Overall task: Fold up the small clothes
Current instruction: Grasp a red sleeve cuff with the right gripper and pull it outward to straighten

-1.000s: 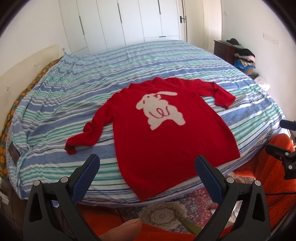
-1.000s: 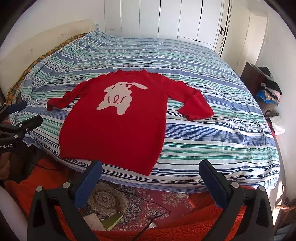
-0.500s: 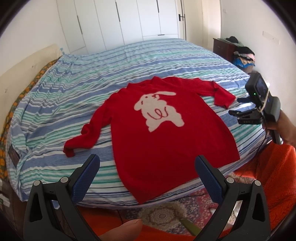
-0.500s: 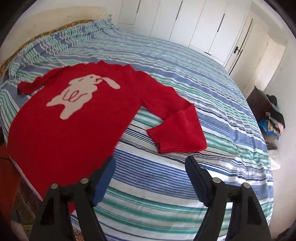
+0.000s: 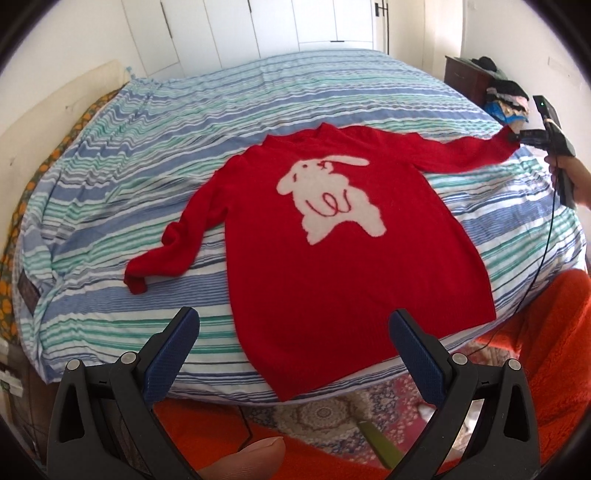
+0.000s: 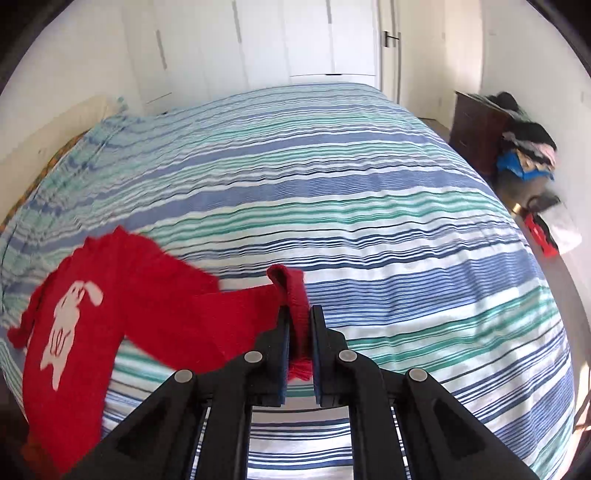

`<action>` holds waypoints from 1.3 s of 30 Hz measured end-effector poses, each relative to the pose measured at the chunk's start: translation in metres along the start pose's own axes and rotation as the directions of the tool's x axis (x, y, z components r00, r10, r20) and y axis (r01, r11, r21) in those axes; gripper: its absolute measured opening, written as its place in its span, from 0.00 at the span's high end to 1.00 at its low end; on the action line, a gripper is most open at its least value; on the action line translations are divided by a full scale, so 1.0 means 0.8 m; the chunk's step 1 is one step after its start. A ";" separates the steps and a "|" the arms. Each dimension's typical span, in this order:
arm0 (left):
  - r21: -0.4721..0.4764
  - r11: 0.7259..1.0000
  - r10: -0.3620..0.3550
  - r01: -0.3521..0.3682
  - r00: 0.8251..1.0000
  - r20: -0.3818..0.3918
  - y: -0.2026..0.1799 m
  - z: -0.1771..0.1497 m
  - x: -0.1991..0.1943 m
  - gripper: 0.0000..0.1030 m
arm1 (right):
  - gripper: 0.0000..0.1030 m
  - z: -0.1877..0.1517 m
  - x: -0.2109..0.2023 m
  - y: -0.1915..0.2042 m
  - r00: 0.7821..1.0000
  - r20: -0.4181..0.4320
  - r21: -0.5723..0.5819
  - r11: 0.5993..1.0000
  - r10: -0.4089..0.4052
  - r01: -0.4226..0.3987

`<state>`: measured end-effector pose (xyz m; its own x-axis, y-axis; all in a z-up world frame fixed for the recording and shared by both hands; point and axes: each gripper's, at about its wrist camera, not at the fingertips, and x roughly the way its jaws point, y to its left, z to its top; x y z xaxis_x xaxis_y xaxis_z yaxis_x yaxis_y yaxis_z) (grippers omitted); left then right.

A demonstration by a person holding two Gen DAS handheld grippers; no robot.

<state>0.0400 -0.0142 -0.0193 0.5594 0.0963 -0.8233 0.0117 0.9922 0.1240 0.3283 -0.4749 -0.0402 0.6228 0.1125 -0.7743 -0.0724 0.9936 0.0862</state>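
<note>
A small red sweater (image 5: 332,251) with a white rabbit on its chest lies face up on the striped bed (image 5: 184,155). Its hem hangs at the bed's near edge. My left gripper (image 5: 295,332) is open and empty, held off the near edge in front of the hem. The sweater's left sleeve (image 5: 173,254) lies bent on the sheet. My right gripper (image 6: 300,317) is shut on the cuff of the right sleeve (image 6: 295,295) and holds it up, stretched out from the body. It also shows in the left wrist view (image 5: 517,138) at the far right.
White wardrobe doors (image 5: 258,29) stand behind the bed. A dark dresser with a pile of clothes (image 6: 517,147) stands at the right wall. An orange blanket (image 5: 554,332) and a patterned rug (image 5: 325,417) lie by the near bed edge.
My right gripper moved onto the right sleeve's cuff, shut on it and pulled the sleeve out straight to the right. My left gripper stayed open near the hem.
</note>
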 end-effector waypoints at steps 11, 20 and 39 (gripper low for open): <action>0.074 0.997 -0.010 0.011 1.000 -0.004 -0.031 0.013 0.004 0.01 | 0.90 -0.072 0.034 -0.109 0.987 -0.148 0.348 0.937 0.066 -0.011; 0.083 0.996 -0.027 0.027 1.000 0.000 -0.041 0.019 0.009 0.01 | 0.53 -0.118 0.046 -0.092 0.933 -0.004 0.657 0.704 0.360 -0.269; -0.004 1.000 -0.005 0.005 0.999 -0.038 -0.001 -0.002 0.019 0.01 | 0.71 -0.129 0.024 -0.117 0.997 -0.009 0.679 0.732 0.072 -0.047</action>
<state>0.0476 -0.0131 -0.0329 0.5277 0.0941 -0.8442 0.0115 0.9930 0.1179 0.2671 -0.5660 -0.1279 0.6093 0.1833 -0.7715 0.4472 0.7240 0.5252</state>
